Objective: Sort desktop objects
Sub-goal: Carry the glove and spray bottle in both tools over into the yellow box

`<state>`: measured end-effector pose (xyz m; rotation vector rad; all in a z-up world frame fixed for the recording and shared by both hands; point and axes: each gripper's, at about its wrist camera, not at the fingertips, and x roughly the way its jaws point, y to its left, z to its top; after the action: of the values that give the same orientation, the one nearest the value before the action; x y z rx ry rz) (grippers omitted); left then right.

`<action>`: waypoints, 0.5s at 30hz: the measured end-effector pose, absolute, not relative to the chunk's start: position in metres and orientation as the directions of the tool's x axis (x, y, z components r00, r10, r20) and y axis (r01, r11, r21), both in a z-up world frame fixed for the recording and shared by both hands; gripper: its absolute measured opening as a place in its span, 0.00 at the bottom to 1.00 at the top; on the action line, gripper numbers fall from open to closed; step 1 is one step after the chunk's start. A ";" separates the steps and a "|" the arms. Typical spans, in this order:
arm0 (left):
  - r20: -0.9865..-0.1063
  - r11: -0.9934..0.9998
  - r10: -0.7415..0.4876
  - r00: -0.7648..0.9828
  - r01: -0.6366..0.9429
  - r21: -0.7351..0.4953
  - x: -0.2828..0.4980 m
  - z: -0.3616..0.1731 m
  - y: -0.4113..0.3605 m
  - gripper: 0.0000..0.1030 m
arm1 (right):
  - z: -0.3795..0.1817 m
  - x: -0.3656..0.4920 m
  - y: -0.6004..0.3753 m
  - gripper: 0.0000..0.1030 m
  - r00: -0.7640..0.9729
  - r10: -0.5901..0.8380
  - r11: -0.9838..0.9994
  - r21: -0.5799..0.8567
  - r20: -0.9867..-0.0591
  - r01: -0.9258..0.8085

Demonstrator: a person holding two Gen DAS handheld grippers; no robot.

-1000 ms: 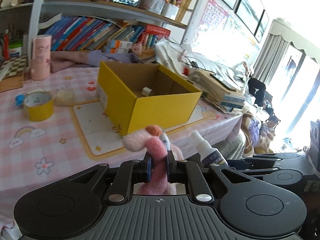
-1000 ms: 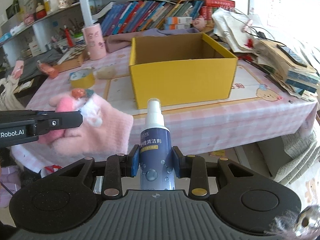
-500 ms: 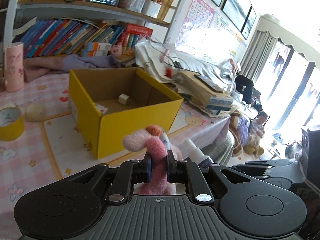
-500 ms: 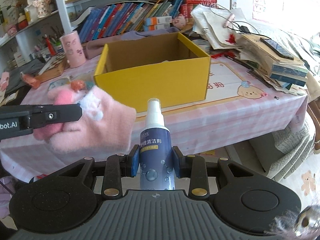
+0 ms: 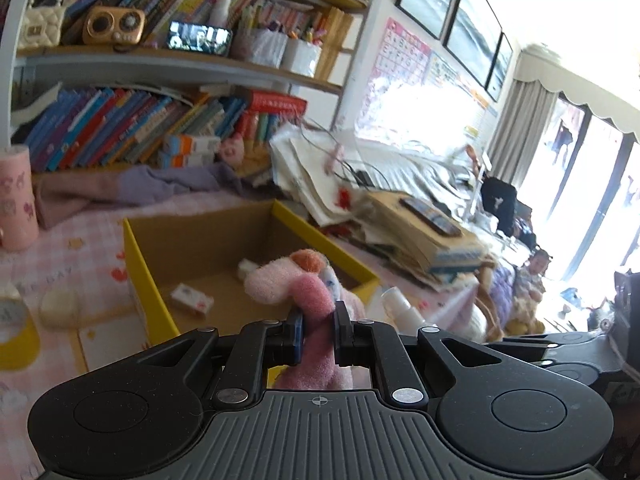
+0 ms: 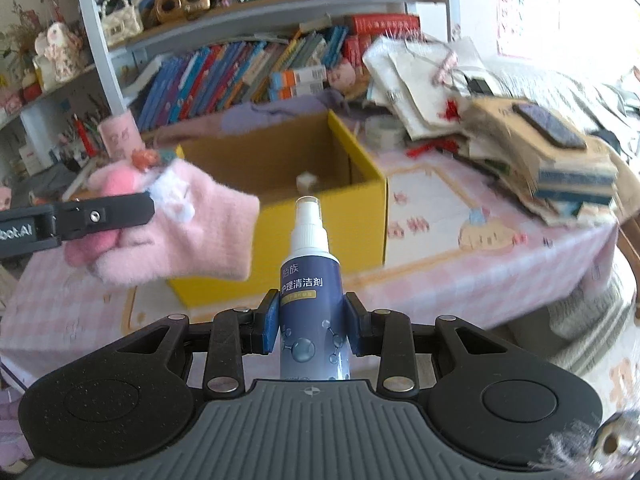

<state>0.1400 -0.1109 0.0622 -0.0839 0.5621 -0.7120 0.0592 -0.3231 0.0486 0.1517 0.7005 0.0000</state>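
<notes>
Our left hand-held gripper is clamped nearly shut on a pink glove, held in the air above the near rim of the yellow box. Our right hand-held gripper pinches a blue spray bottle upright, short of the worktop edge. The box interior lies mostly bare; a book stack crowds its right side.

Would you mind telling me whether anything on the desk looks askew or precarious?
Yes: the stack of books and papers at the table's right edge leans unevenly, layers splayed, with a dark flat device lying on top.
</notes>
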 end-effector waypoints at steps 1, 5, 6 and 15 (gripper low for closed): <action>-0.455 0.767 -0.632 0.628 0.589 -0.254 0.144 0.064 -0.111 0.12 | 0.052 0.065 -0.325 0.29 0.773 0.057 0.989 0.140 -0.632 0.041; -0.436 0.801 -0.593 0.677 0.552 -0.232 0.159 0.071 -0.112 0.12 | 0.064 0.090 -0.332 0.29 0.798 0.088 0.991 0.133 -0.596 -0.010; -0.435 0.809 -0.582 0.687 0.542 -0.225 0.162 0.073 -0.111 0.12 | 0.066 0.097 -0.333 0.29 0.803 0.098 0.991 0.130 -0.588 -0.025; -0.461 0.868 -0.491 0.740 0.464 -0.180 0.188 0.072 -0.114 0.12 | 0.077 0.149 -0.337 0.29 0.820 0.181 0.983 0.117 -0.542 -0.140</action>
<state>0.1879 -0.1135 0.0719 -0.0545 0.5206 -0.5238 0.1493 -0.3375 0.0773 0.0725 0.5841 0.1715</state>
